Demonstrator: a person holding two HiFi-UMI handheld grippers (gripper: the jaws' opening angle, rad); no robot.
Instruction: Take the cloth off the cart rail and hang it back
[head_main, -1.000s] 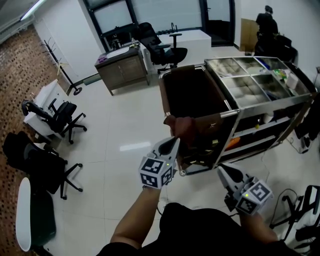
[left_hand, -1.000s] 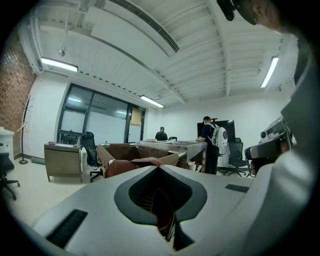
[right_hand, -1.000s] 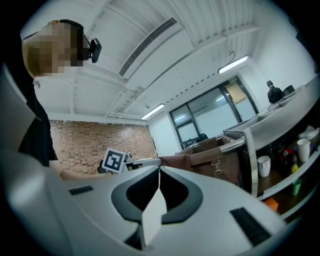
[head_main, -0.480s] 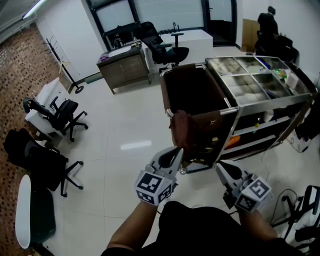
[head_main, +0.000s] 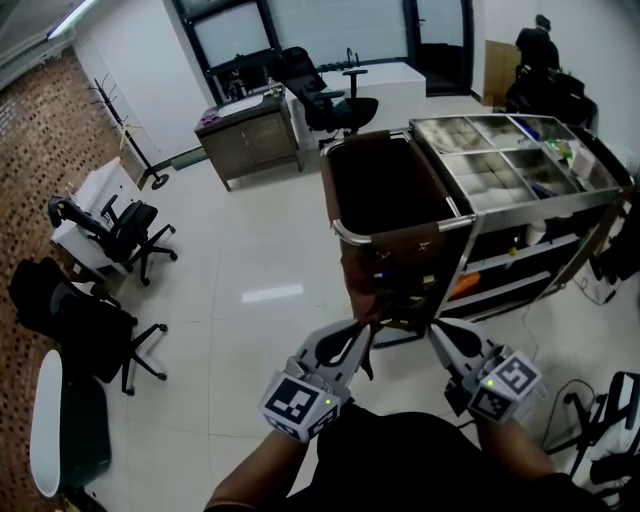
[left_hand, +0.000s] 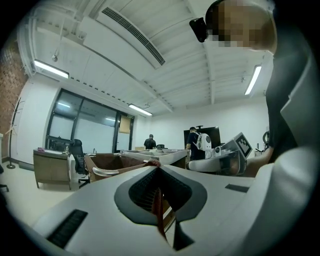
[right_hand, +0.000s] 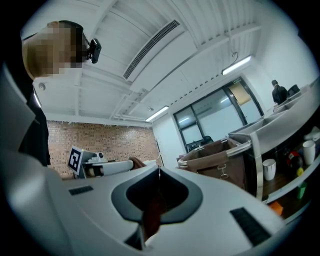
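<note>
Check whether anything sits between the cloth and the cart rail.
Nothing visible does. The left gripper and right gripper both pinch the cloth on the person's side of the cart rail, and the rail's near stretch is bare.

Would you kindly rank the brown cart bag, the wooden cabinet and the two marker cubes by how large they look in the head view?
1. brown cart bag
2. wooden cabinet
3. left marker cube and right marker cube: these look alike, so no ranking between them. Both sit nearest the camera, which enlarges them.
</note>
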